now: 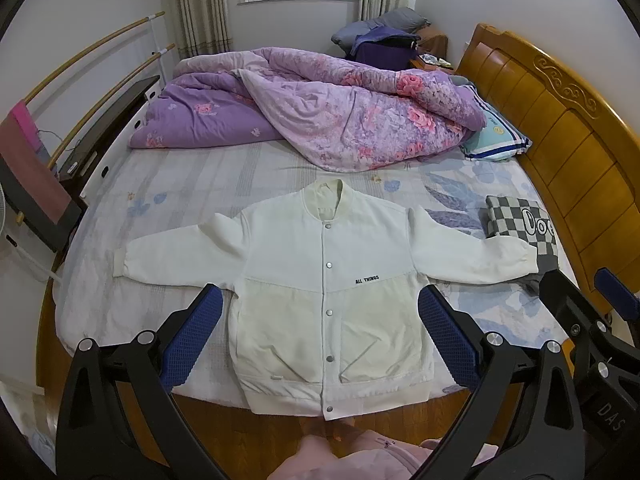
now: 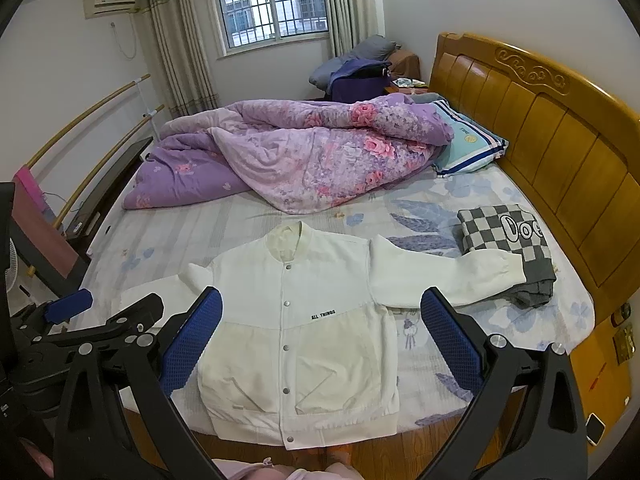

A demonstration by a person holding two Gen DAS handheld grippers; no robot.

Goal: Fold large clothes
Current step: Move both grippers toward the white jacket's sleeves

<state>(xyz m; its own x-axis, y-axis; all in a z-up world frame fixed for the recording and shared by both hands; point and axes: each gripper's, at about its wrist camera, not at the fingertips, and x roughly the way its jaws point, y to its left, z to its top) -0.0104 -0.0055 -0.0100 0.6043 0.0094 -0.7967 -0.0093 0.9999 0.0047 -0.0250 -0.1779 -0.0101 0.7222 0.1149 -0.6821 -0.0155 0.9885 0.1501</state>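
Note:
A white snap-button jacket (image 1: 320,272) (image 2: 296,320) lies flat and face up on the bed, both sleeves spread sideways, hem at the near edge. Its right sleeve cuff rests against a folded checkered garment (image 1: 520,224) (image 2: 504,236). My left gripper (image 1: 320,332) hovers open above the jacket's lower body, its blue fingers (image 1: 192,336) standing wide on either side of it. My right gripper (image 2: 320,336) is open too, over the jacket's right half, nothing between its pads. The right gripper also shows at the right edge of the left wrist view (image 1: 596,312).
A rumpled purple floral quilt (image 1: 312,108) (image 2: 288,152) fills the far half of the bed, with a striped pillow (image 1: 496,136) by the wooden headboard (image 1: 560,120) (image 2: 560,140). A dark desk and wooden rails (image 1: 92,92) line the left side. A phone (image 2: 595,426) lies on the floor at right.

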